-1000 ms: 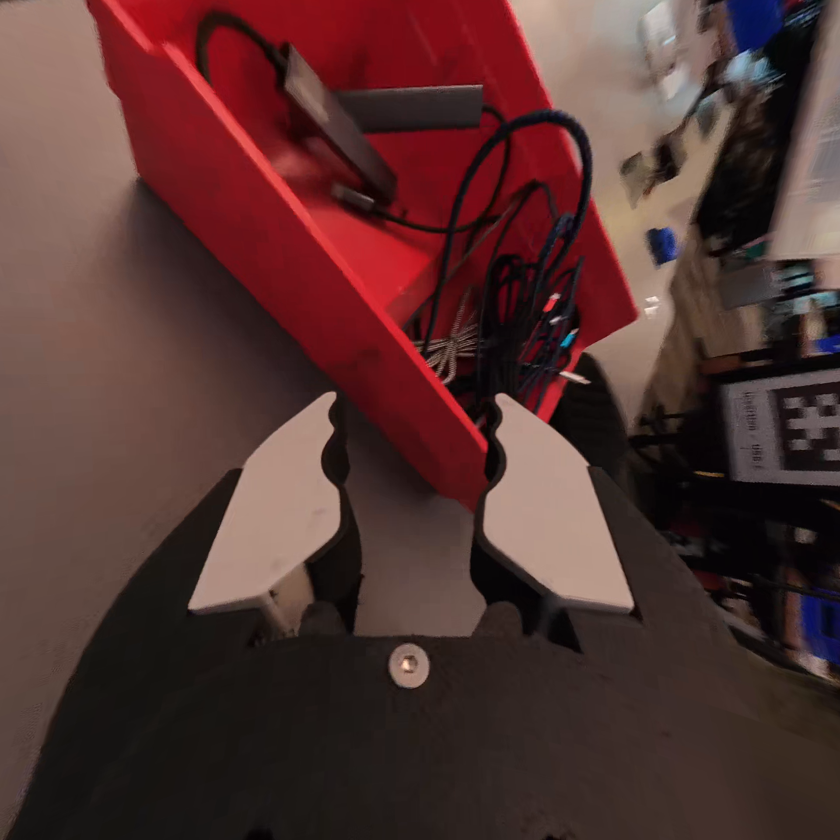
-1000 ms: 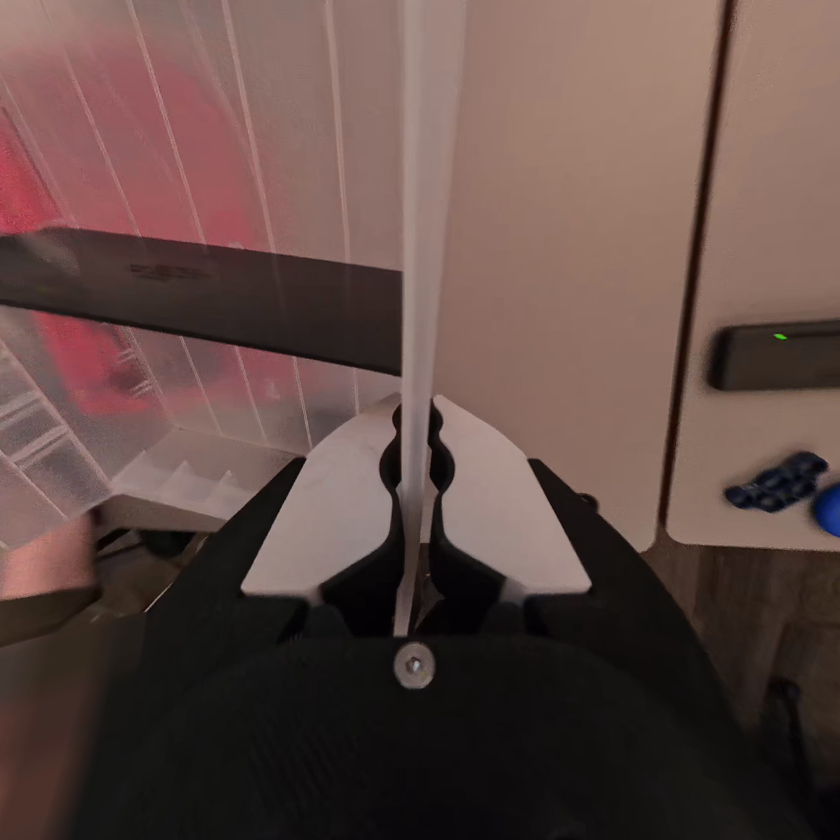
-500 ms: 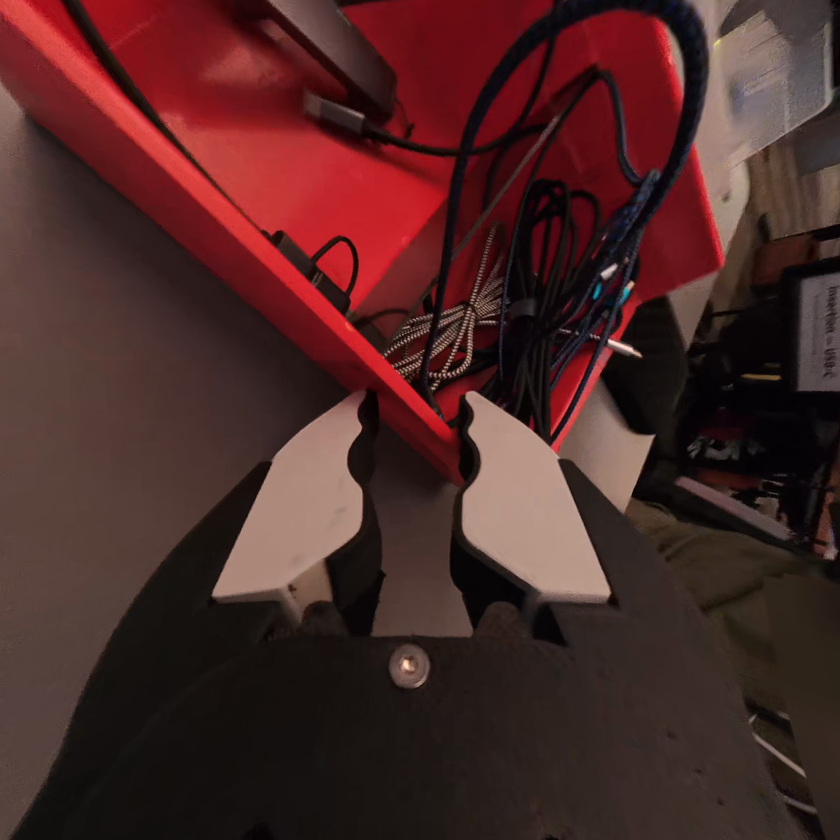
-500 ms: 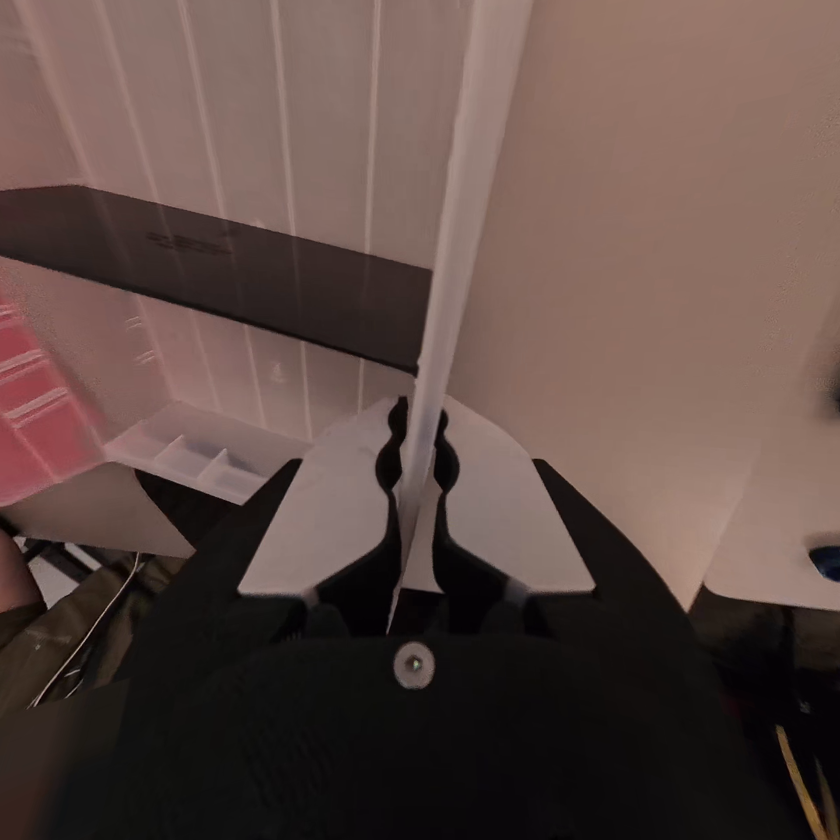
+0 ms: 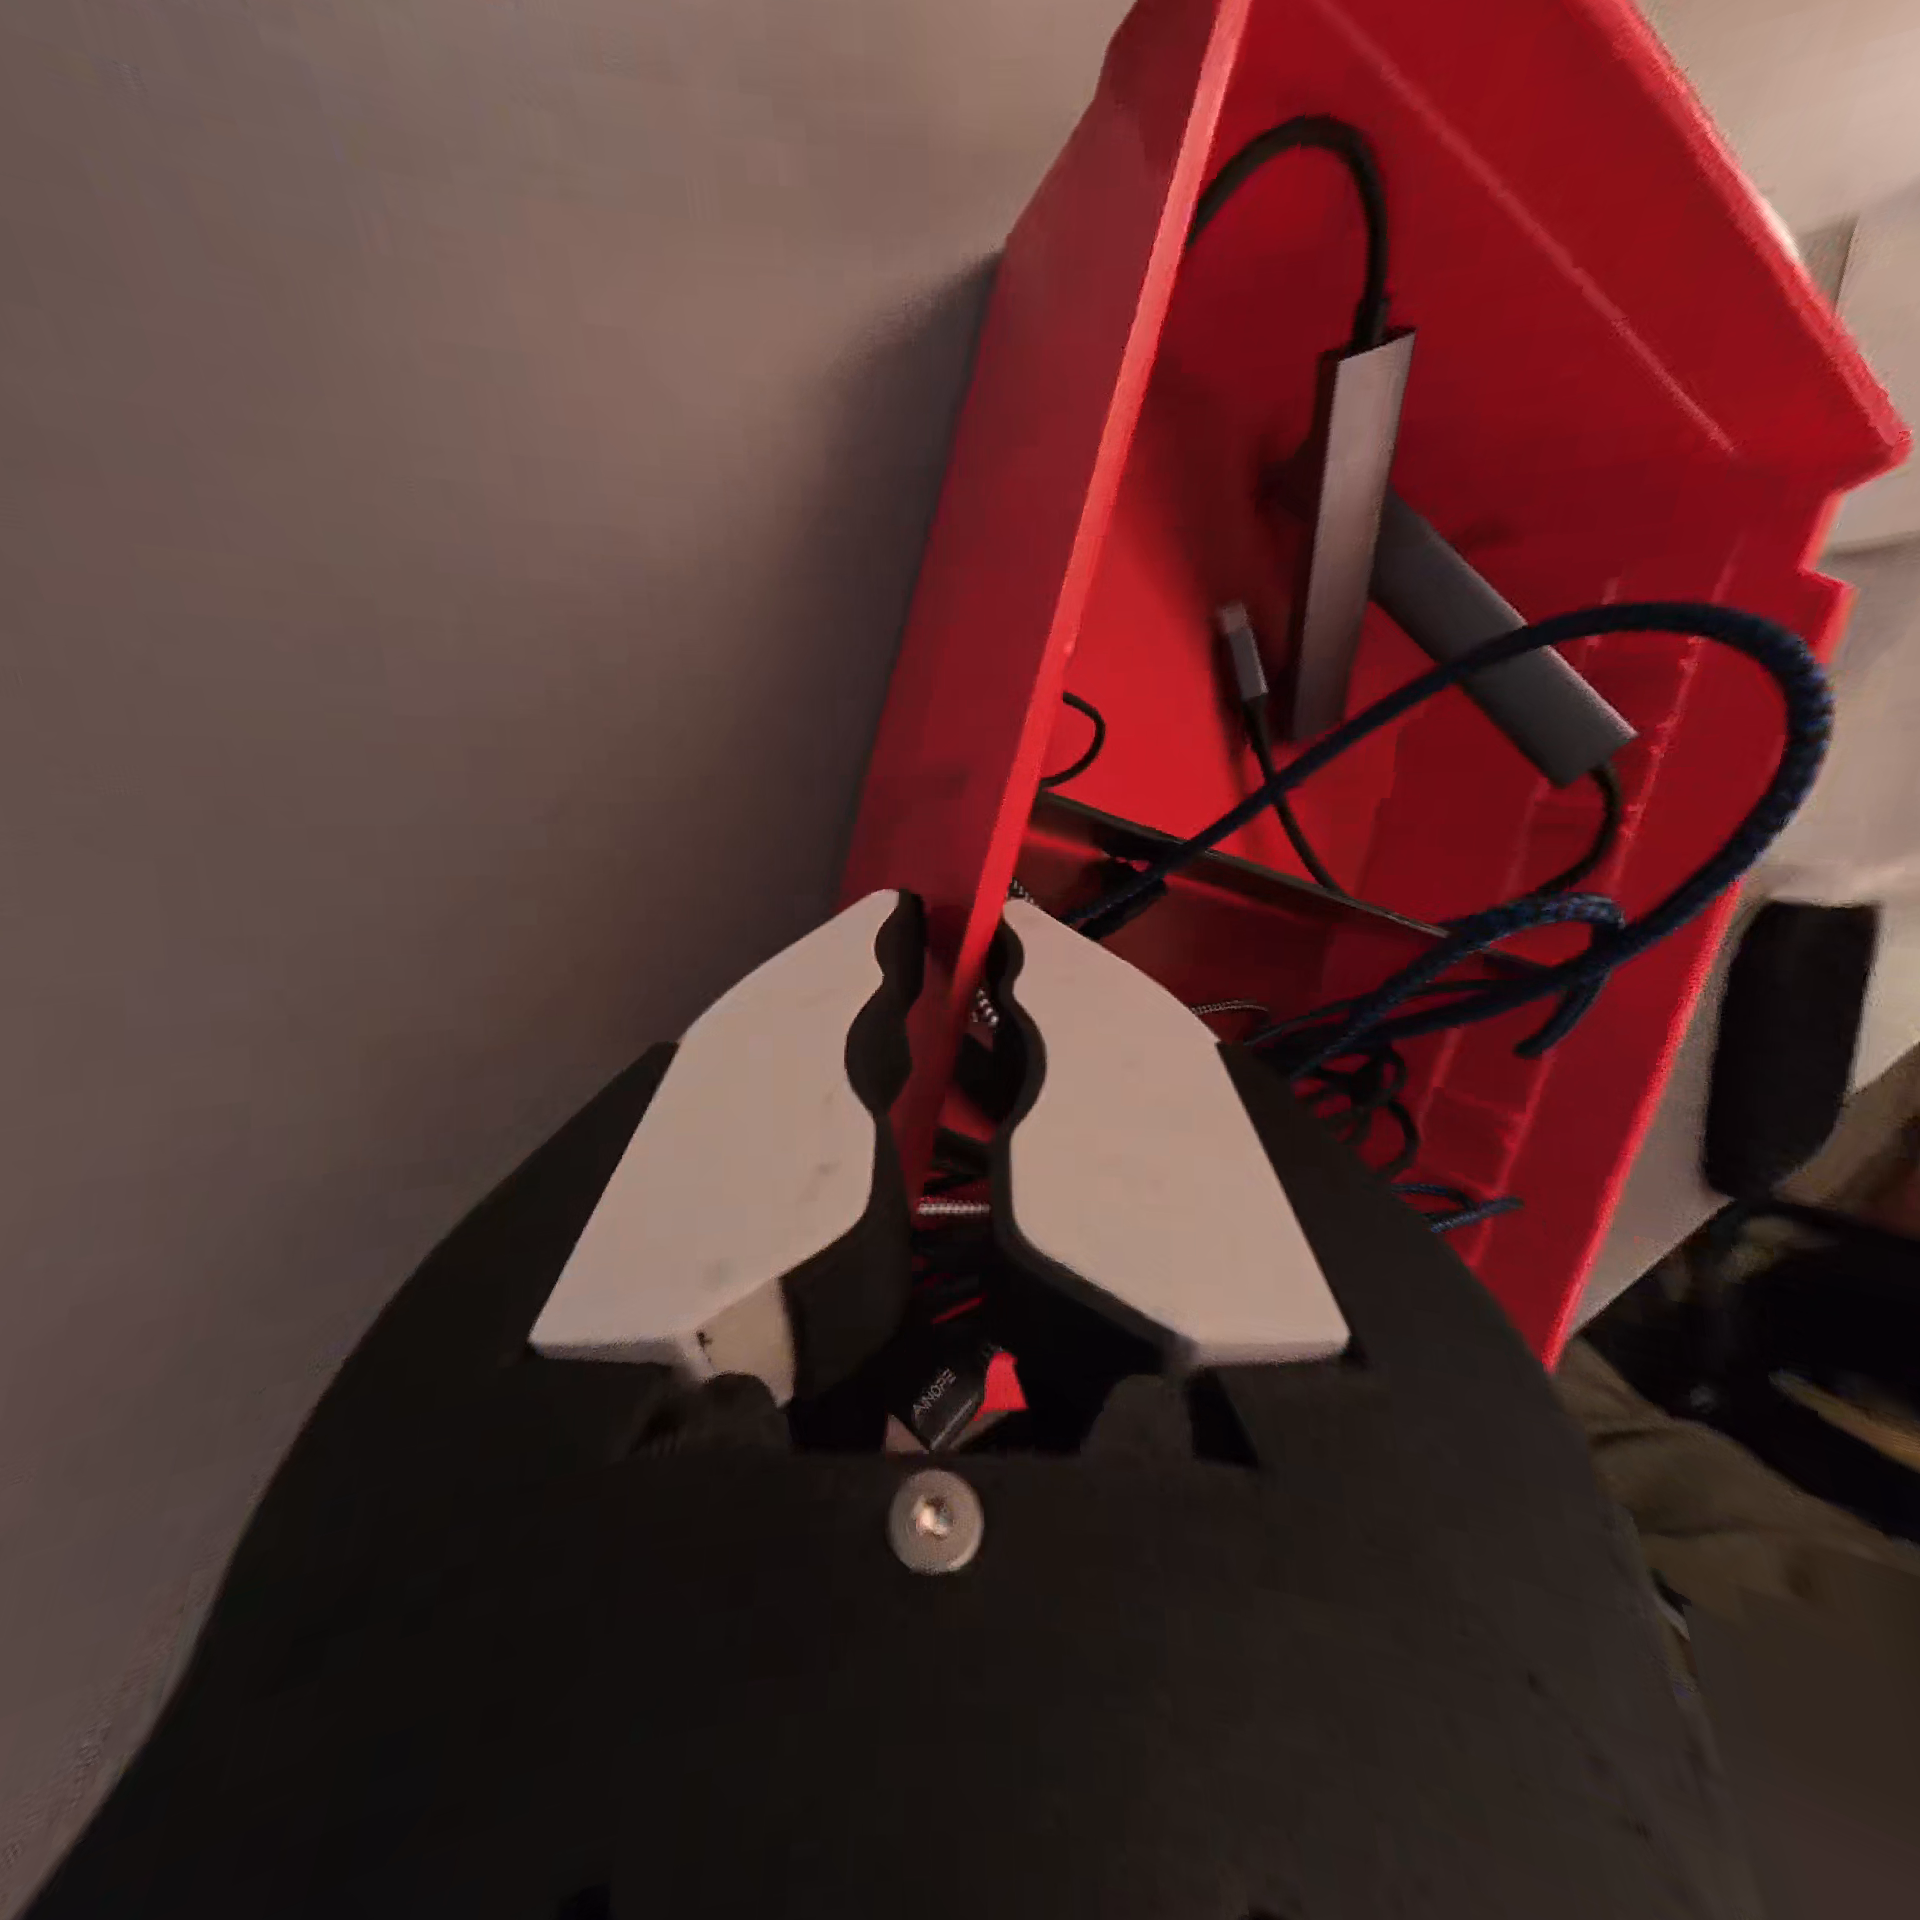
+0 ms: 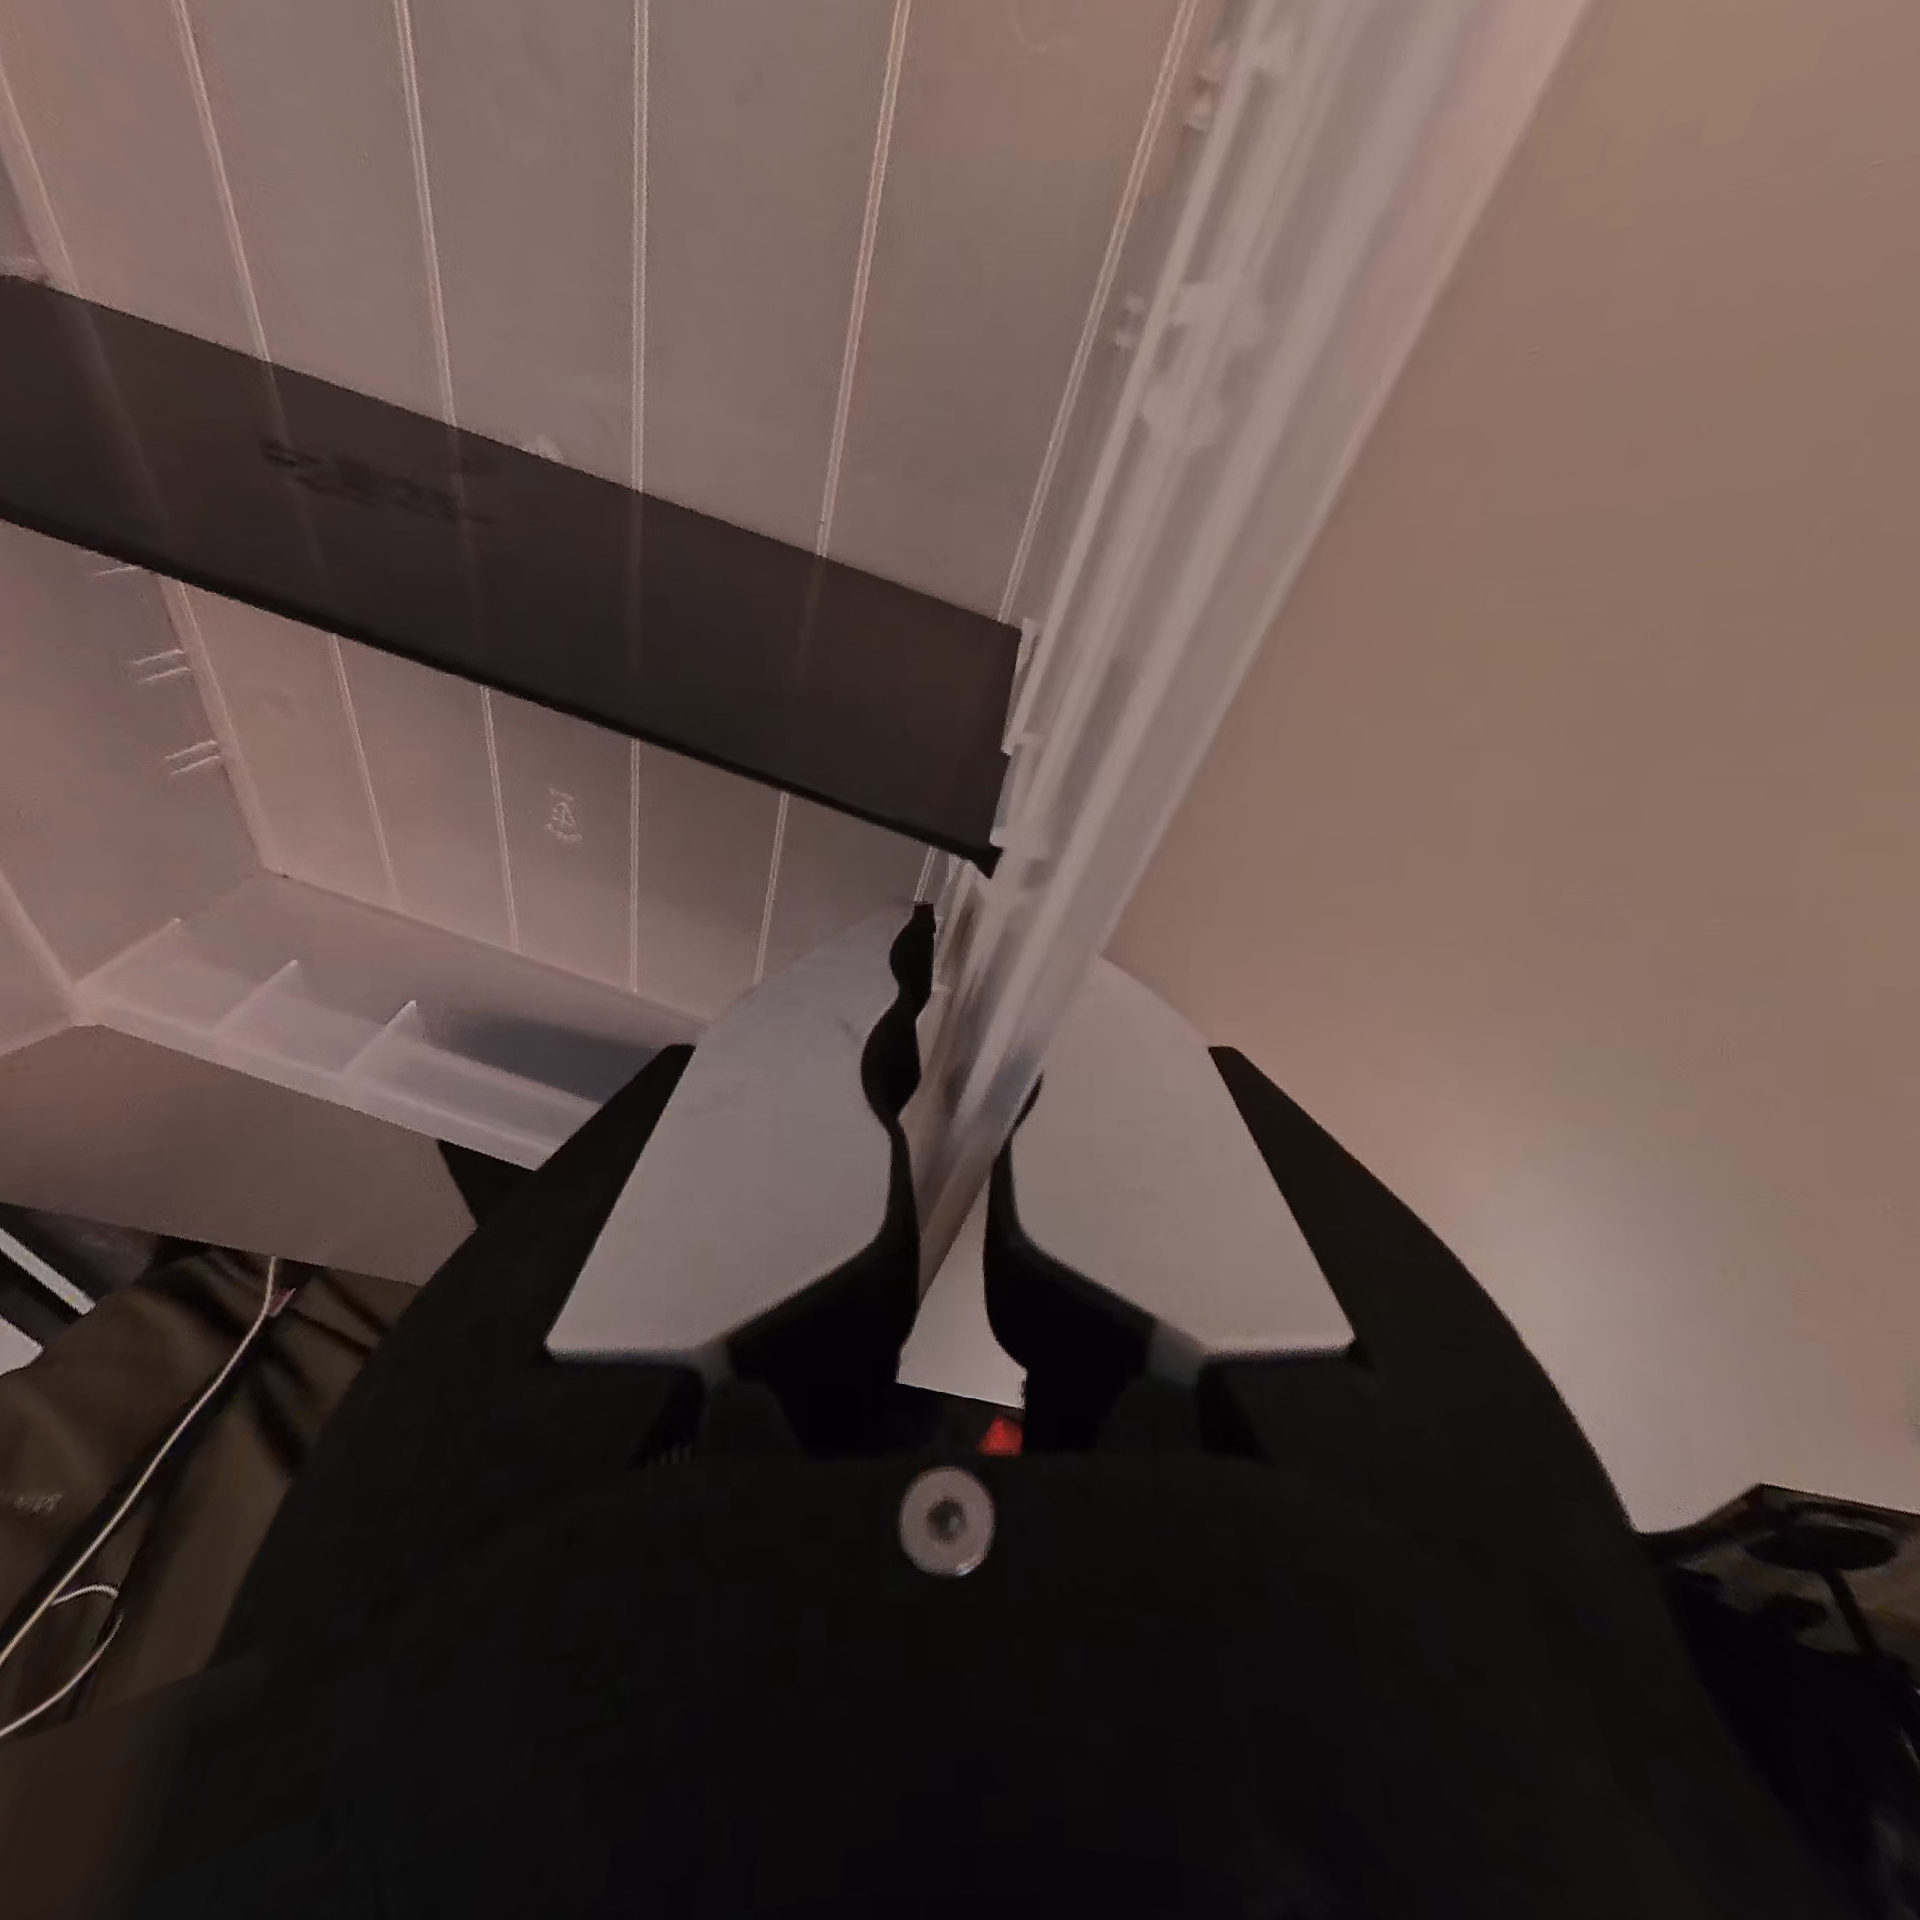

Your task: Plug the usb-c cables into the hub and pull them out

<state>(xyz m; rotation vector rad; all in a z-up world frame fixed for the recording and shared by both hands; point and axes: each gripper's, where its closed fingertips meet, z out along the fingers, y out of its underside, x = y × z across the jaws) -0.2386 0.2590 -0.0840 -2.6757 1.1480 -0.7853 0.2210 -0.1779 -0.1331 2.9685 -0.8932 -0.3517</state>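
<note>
Since half a second ago the left tongs (image 5: pixel 951 935) have narrowed from straddling the corner of the red bin (image 5: pixel 1049 665) to clamping its near wall, while the right tongs (image 6: pixel 971 940) remain closed on the rim of the clear plastic bin (image 6: pixel 1164 582) with its black divider (image 6: pixel 520 582). This looks like setup, both bins being positioned on the pale tabletop (image 5: pixel 416 520) with nothing plugged yet, so the next move calls for releasing the red wall and reaching inside. The grey hub (image 5: pixel 1351 540) lies deep in the red bin, well beyond the left fingertips, with a loose usb-c plug (image 5: pixel 1242 649) just beside it and the tangled cables (image 5: pixel 1455 987) nearer, right of the tongs.
</note>
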